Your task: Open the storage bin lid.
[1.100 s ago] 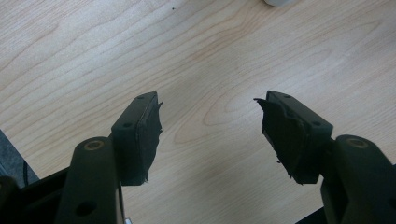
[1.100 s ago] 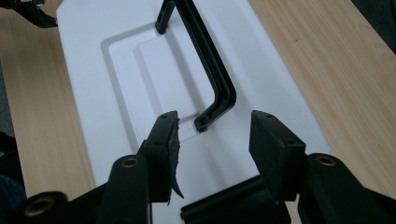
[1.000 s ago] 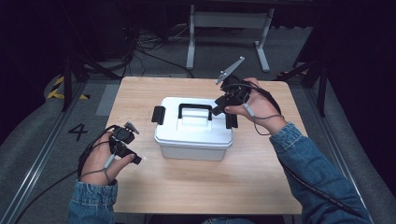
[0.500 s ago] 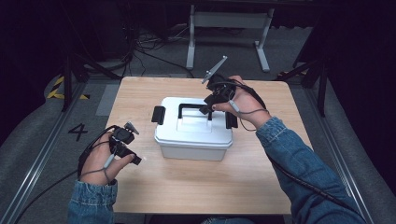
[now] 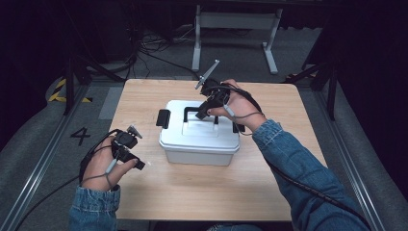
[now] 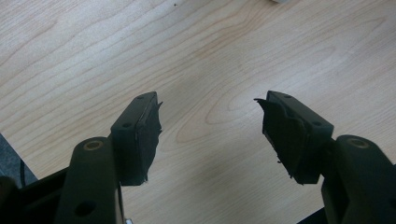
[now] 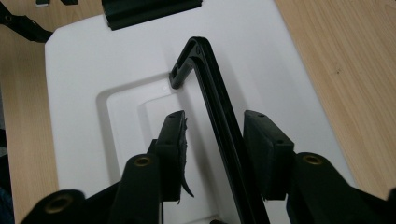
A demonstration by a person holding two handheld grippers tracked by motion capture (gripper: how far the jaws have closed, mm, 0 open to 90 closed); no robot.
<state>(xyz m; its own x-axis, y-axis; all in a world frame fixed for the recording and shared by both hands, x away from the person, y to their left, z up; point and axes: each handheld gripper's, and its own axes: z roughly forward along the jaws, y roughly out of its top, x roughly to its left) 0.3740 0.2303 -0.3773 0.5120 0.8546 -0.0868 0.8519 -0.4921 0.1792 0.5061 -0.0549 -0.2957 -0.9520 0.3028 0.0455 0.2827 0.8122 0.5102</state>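
A white lidded box (image 5: 199,139) stands mid-table, its black carry handle (image 5: 191,109) raised. My right gripper (image 5: 206,111) reaches down over the lid (image 7: 93,70) from the far right. In the right gripper view the handle (image 7: 215,93) runs between the two jaws of the right gripper (image 7: 215,126), close against the right one, with a gap left at the other pad. Those jaws have just been closing around the handle. My left gripper (image 5: 136,159) rests at the table's left, apart from the box. Its jaws stand open over bare wood in the left gripper view (image 6: 208,116).
Black latches sit on the box's left end (image 5: 163,118) and right end (image 5: 239,127). The wooden table (image 5: 288,159) has bare room in front of and beside the box. Cables and a metal stand (image 5: 235,21) lie on the floor beyond.
My right gripper moved left from beside the box's right end to over the lid and came down around the handle, its jaws narrowing. The left gripper stayed put.
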